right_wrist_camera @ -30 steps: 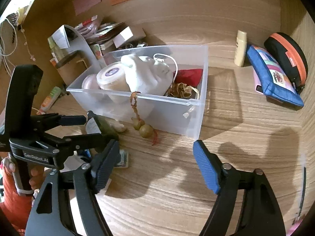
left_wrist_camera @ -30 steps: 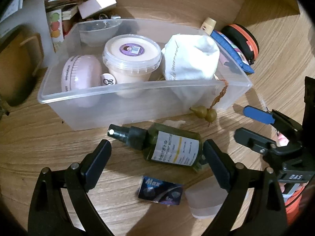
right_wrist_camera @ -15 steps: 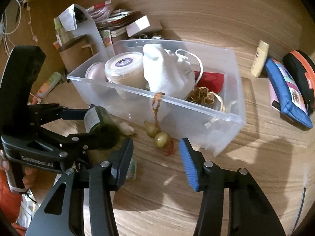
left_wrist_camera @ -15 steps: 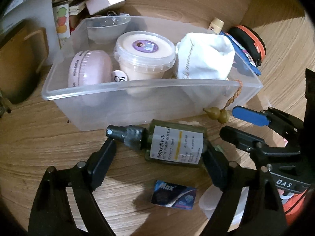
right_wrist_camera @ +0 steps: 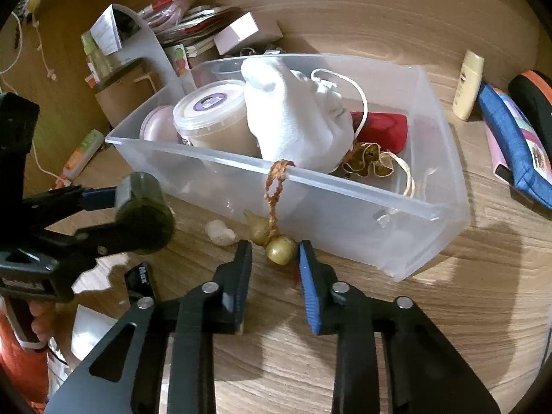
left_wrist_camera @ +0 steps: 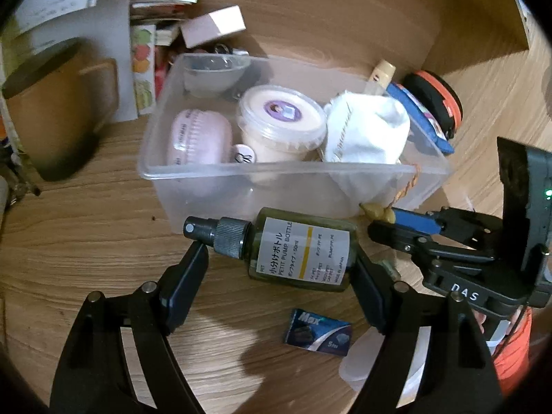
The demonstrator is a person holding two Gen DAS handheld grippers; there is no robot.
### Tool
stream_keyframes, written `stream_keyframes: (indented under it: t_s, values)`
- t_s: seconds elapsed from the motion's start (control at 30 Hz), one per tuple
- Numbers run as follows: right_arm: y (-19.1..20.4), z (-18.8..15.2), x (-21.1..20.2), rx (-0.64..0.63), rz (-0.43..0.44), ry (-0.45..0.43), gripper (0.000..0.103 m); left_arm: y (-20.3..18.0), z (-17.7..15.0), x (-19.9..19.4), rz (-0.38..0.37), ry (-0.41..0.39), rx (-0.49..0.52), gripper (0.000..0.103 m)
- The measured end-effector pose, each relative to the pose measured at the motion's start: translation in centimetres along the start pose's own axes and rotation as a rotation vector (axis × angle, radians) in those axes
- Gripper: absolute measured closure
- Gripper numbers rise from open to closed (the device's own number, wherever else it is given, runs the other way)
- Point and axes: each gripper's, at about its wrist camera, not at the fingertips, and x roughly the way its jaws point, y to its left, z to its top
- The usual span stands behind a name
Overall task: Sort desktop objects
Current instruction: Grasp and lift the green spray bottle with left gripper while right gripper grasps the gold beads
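My left gripper [left_wrist_camera: 279, 272] is shut on a dark green pump bottle [left_wrist_camera: 303, 253] by its two ends and holds it just above the desk, in front of the clear plastic bin [left_wrist_camera: 241, 172]. The bottle's base shows in the right wrist view [right_wrist_camera: 145, 214]. My right gripper [right_wrist_camera: 274, 265] is partly closed around a small golden gourd charm [right_wrist_camera: 279, 250]; its orange cord [right_wrist_camera: 276, 186] hangs over the bin's front rim [right_wrist_camera: 345, 186]. The pads are near the charm but I cannot see them touching.
The bin holds a lidded tub [left_wrist_camera: 281, 120], a white cloth pouch [left_wrist_camera: 365, 131], a pink case [left_wrist_camera: 198, 141] and a red item [right_wrist_camera: 379, 131]. A small blue packet [left_wrist_camera: 317, 331] lies on the desk. A blue pouch [right_wrist_camera: 514, 141], a cream tube [right_wrist_camera: 467, 84] and stacked books [right_wrist_camera: 193, 34] stand around.
My left gripper closed on the green bottle and lifted it slightly. My right gripper moved in to the gourd charm and narrowed its jaws around it.
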Motion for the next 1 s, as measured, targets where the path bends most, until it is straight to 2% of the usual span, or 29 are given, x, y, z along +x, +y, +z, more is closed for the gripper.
stream_keyframes:
  t_s: [0.13, 0.23, 0.57, 1.0]
  values:
    - [0.1, 0.0, -0.2, -0.006, 0.007, -0.012, 0.081, 0.8, -0.1, -0.4, 0.000, -0.013, -0.022, 0.023]
    - [0.3, -0.1, -0.7, -0.010, 0.023, -0.020, 0.086, 1.3, -0.3, -0.7, -0.002, -0.023, -0.040, 0.023]
    - [1.0, -0.5, -3.4, -0.010, 0.062, -0.082, 0.085, 2.0, -1.0, -1.8, -0.008, -0.062, -0.083, 0.023]
    - [-0.2, 0.0, -6.4, 0.014, 0.071, -0.153, 0.085, 1.3, 0.6, -4.0, 0.013, -0.130, -0.078, 0.023]
